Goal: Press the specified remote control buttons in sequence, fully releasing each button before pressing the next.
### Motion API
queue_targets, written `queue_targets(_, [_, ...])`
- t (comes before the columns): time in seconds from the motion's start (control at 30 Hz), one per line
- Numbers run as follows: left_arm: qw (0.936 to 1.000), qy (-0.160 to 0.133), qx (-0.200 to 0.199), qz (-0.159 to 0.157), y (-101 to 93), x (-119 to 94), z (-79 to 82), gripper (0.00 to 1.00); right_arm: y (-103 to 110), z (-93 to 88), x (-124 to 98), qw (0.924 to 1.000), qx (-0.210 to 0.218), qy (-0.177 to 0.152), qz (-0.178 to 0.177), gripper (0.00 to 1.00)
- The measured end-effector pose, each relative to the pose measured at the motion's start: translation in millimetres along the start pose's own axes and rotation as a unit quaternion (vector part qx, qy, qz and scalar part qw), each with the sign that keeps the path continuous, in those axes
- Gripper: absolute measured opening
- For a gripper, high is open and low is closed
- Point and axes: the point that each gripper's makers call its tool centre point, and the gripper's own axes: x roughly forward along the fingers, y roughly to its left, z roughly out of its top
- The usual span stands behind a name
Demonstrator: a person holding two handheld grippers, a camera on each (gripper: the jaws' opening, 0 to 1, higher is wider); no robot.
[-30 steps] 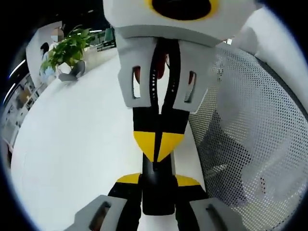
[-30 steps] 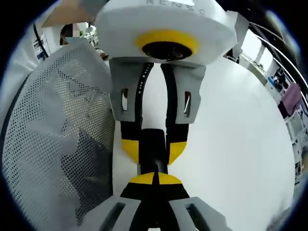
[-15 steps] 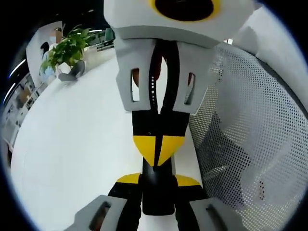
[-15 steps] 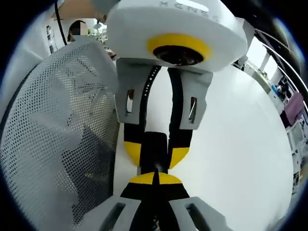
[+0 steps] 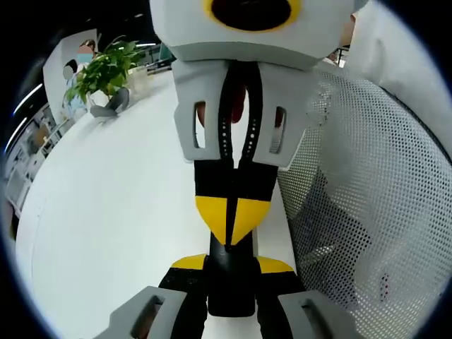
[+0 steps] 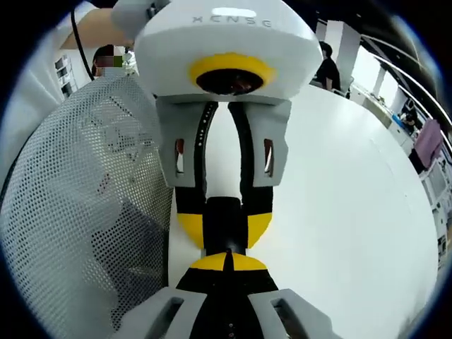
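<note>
Left gripper [image 5: 231, 265] clamps the remote [image 5: 229, 296] steady so the right gripper [image 6: 226, 263], jaws pinched together, can prod the remote's end

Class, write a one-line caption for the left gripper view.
Left gripper clamps a black remote; right gripper, closed tip, touches it.

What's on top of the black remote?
The shut yellow tips of the right tool sit on the remote, which the left tool clamps. The button beneath them is covered, so I cannot tell which.
</note>
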Motion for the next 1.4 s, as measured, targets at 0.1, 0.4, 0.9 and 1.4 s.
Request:
queue_targets(0.1, [1.0, -0.001, 0.0, 0.0, -0.3, -0.1, 0.0, 0.24, -0.3, 0.5, 1.0, 1.0, 0.003, 0.003, 0.003, 0.0])
queue_targets(0.4, [1.0, -0.002, 0.003, -0.002, -0.1, -0.4, -0.2, 0.24, 1.1, 0.9, 2.7, 0.9999, -0.004, 0.008, -0.007, 0.0])
queue_targets(0.9, [1.0, 0.003, 0.004, -0.002, 0.7, 0.5, 0.1, 0.24, -1.8, 2.8, 1.6, 0.9995, 0.021, -0.018, -0.012, 0.0])
queue_targets(1.4, [0.9999, 0.015, -0.002, 0.002, 0.0, 1.0, 1.1, 0.24, -2.6, -36.2, -15.4, 0.9969, 0.075, 0.002, -0.024, 0.25])
